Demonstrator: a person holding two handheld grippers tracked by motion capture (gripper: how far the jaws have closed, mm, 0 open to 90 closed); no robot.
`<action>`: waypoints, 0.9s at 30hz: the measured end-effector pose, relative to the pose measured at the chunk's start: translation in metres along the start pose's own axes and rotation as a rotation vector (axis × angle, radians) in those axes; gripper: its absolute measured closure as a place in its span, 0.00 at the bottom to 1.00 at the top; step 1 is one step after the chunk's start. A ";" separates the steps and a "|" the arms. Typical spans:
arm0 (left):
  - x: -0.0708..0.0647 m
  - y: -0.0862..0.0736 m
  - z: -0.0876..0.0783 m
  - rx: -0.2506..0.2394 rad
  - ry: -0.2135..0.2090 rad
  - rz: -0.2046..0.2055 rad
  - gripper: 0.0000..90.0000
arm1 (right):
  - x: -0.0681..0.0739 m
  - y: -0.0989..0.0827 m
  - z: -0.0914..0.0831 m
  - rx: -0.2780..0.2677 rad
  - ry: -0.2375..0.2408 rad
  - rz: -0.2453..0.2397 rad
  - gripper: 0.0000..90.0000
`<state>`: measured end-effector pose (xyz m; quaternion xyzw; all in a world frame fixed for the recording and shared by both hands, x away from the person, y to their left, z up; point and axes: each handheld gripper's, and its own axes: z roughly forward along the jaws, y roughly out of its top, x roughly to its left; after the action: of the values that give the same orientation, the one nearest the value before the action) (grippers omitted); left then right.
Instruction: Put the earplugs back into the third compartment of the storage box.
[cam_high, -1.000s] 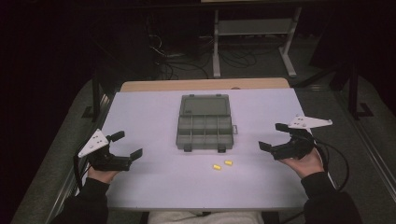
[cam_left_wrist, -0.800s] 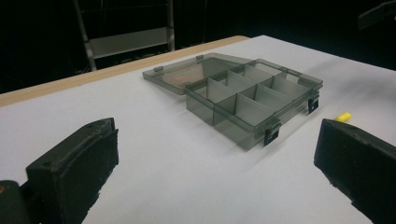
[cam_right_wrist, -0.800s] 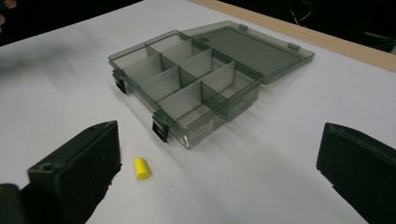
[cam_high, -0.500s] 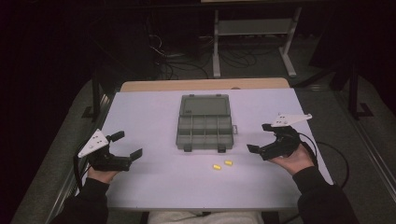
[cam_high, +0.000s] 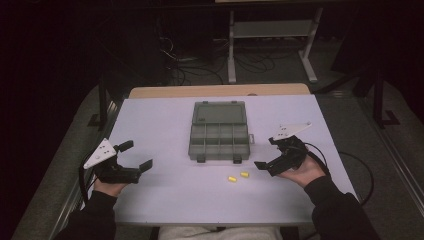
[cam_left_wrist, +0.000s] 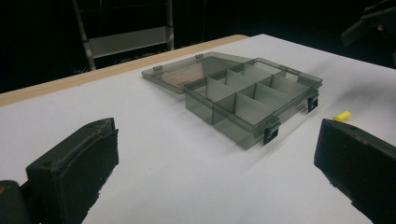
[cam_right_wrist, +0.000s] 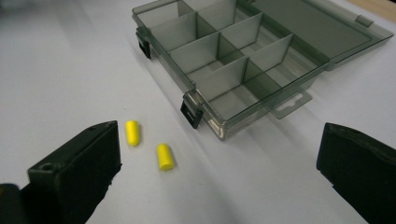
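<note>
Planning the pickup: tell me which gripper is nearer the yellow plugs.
Right. The right gripper sits just right of the yellow plugs; the left gripper is far off at the table's left side.

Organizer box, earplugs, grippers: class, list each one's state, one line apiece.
Organizer box: lid open flat, compartments empty.
Two yellow earplugs: lying on the table beside the box, untouched.
Left gripper: open, holding nothing.
Right gripper: open, holding nothing, nearest the earplugs.
</note>
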<state>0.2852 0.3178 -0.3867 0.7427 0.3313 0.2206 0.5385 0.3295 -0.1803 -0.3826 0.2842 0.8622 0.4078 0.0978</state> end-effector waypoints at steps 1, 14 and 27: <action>0.000 0.000 0.000 0.000 0.000 0.000 0.00 | 0.001 0.000 0.001 0.009 0.003 -0.003 0.00; 0.000 0.000 0.000 0.001 -0.002 0.003 0.00 | 0.009 0.003 0.022 0.105 0.040 -0.044 0.00; 0.000 0.000 0.000 0.001 -0.002 0.004 0.00 | 0.018 0.002 0.043 0.194 0.077 -0.091 0.00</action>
<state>0.2850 0.3180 -0.3868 0.7436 0.3295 0.2207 0.5383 0.3330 -0.1410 -0.4075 0.2370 0.9127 0.3282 0.0552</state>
